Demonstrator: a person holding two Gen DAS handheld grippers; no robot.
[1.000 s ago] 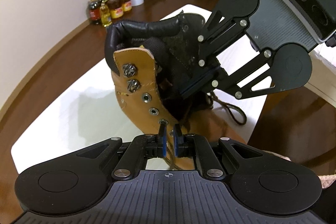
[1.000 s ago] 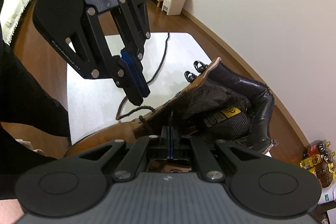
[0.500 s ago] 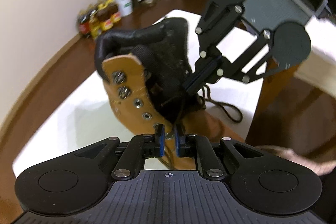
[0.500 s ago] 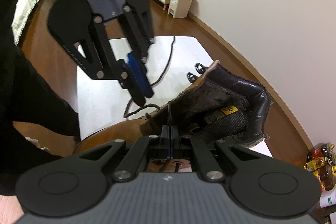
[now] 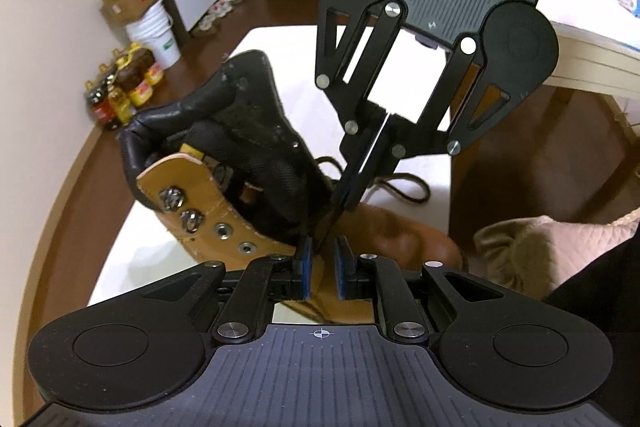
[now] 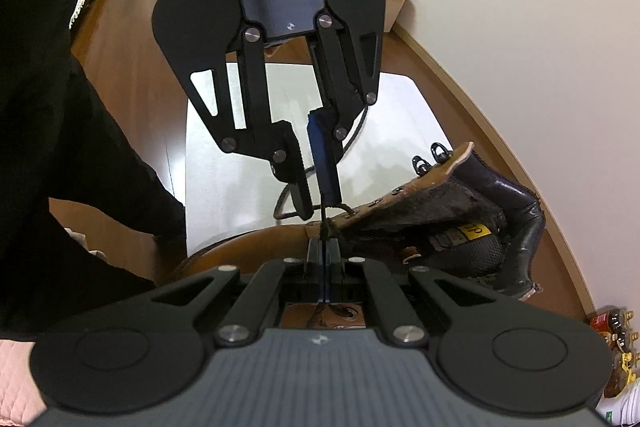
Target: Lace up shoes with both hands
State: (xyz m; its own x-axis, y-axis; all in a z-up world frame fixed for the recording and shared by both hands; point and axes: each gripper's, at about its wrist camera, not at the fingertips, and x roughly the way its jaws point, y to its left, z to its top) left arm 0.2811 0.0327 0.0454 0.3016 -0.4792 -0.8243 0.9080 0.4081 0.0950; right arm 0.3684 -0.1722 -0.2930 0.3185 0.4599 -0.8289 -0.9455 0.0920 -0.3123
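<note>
Jaws: my left gripper point(image 5: 322, 267) closing round the lace point(image 6: 322, 215), pads not yet pressing; right gripper point(image 6: 323, 259) clamped on it
Boot point(image 5: 256, 187): lying on the table point(image 5: 280, 67)
Risk: lace slipping free if I pull early

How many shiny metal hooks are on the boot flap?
2 hooks show: the top hook nearest the flap's upper edge, and the second hook just under it, above two round eyelets. The other flap may hide more.

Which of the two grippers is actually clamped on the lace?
The right gripper: its pads are shut on the dark lace. The left gripper still shows a gap, jaws closing.
</note>
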